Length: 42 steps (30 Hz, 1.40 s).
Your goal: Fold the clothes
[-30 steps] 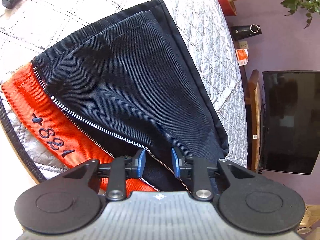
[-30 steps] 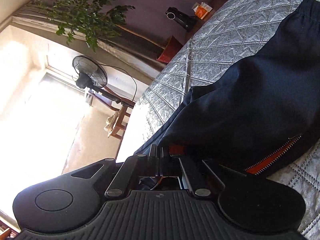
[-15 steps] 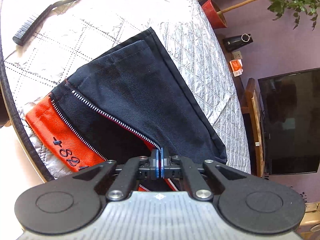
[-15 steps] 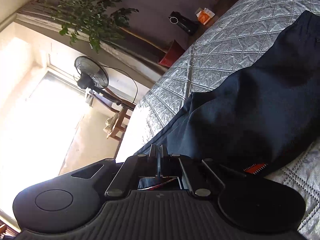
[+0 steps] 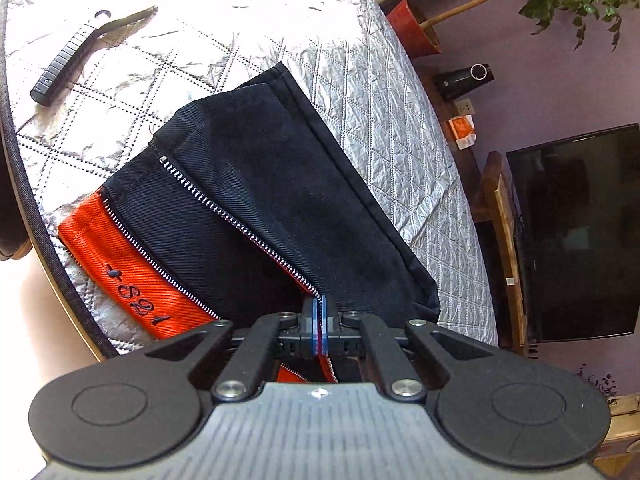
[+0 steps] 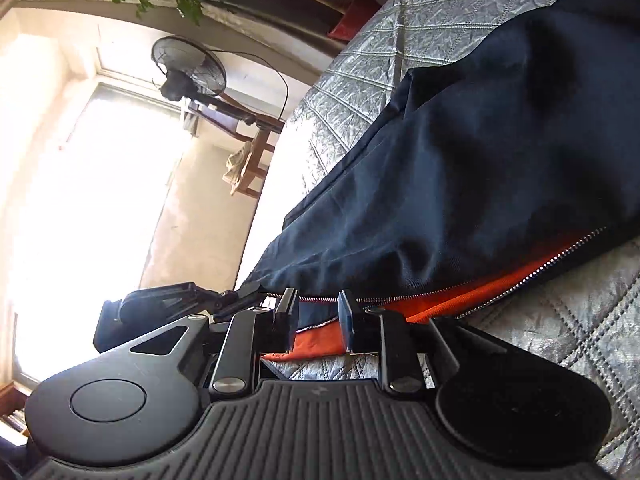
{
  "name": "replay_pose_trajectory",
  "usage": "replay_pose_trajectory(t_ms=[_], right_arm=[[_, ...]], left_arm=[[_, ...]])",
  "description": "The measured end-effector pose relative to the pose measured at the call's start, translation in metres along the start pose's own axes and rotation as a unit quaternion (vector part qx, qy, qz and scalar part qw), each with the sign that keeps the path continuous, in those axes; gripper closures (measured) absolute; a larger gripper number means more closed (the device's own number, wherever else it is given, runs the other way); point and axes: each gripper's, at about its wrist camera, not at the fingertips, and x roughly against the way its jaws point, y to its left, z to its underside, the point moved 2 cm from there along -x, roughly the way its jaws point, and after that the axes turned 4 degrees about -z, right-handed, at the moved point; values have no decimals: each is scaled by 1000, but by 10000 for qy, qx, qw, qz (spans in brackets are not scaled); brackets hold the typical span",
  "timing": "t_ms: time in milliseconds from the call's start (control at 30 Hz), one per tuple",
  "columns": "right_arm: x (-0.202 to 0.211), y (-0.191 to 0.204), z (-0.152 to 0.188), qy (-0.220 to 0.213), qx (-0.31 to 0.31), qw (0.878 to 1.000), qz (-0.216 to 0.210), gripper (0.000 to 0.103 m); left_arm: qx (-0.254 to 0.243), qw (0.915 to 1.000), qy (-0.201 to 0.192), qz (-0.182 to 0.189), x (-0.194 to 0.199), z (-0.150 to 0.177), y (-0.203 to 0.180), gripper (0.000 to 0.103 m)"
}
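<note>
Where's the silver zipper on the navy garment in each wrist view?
Left wrist: silver zipper runs diagonally from centre-left down into the shut left gripper.
Right wrist: silver zipper at lower right, above the orange lining, ahead of the open right gripper.
Shared landmark: red plant pot.

Purple wall (image 5: 560, 92), dark television (image 5: 576, 236), fan (image 6: 188, 68) by perhaps a sunlit window (image 6: 100, 184).

1. Left tool (image 5: 319, 322): matte black linkage arms with silver screw heads, blue pads on the fingers (image 5: 325, 326), two round black discs, ribbed grey body with a tiny white star mark.
2. Right tool (image 6: 318, 322): same build, but the ribbed body looks black.
</note>
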Motion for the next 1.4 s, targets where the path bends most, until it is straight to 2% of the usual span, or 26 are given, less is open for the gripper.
replay_pose_trajectory(t_ms=[133, 167, 267, 400, 467, 600, 633, 700, 767, 800, 833, 900, 1067, 1167, 1267, 1400], right_arm=[[-22, -8, 3, 150, -544, 9984, -66, 61], [-25, -12, 4, 95, -763, 9970, -101, 54], [-29, -28, 8, -178, -1507, 9880, -282, 42], [-33, -39, 16, -377, -1939, 9800, -255, 38], [-32, -44, 19, -536, -2083, 9764, -171, 41], [-20, -48, 18, -973, -2077, 9733, -40, 38], [-16, -49, 17, -1115, -2060, 9722, 23, 40], [-4, -52, 14, -1416, -1924, 9708, 205, 52], [7, -53, 11, -1679, -1758, 9692, 400, 83], [11, -52, 10, -1767, -1669, 9687, 499, 86], [14, -50, 8, -1835, -1571, 9687, 561, 95], [19, -44, 5, -1907, -1340, 9702, 664, 96], [27, -35, 3, -1676, -938, 9767, 957, 95], [26, -29, 6, -1322, -551, 9791, 1444, 95], [19, -20, 9, -1034, -77, 9772, 1852, 93], [15, -13, 9, -890, 355, 9694, 2261, 91]], left_arm=[[11, 9998, -9, 184, 6, -4, -15, 102], [4, 9998, -17, 211, 7, -4, -18, 102], [29, 9996, -10, 273, 10, -4, -23, 102], [142, 9993, 37, 340, 13, -5, -23, 102], [193, 9991, 50, 383, 15, -6, -22, 102], [236, 9986, 48, 464, 20, -9, -21, 102], [227, 9986, 43, 477, 21, -10, -21, 102], [215, 9986, 37, 487, 22, -10, -20, 102], [204, 9987, 49, 469, 22, -9, -18, 102], [201, 9988, 59, 451, 22, -7, -17, 102], [185, 9989, 72, 416, 21, -5, -15, 102], [103, 9994, 65, 321, 20, 1, -11, 102], [-15, 9999, 93, 119, 17, 13, 1, 102], [-140, 9999, 76, -42, 13, 19, 6, 102], [-286, 9994, 5, -217, 10, 22, 9, 102], [-423, 9984, 37, -385, 7, 25, 13, 101]])
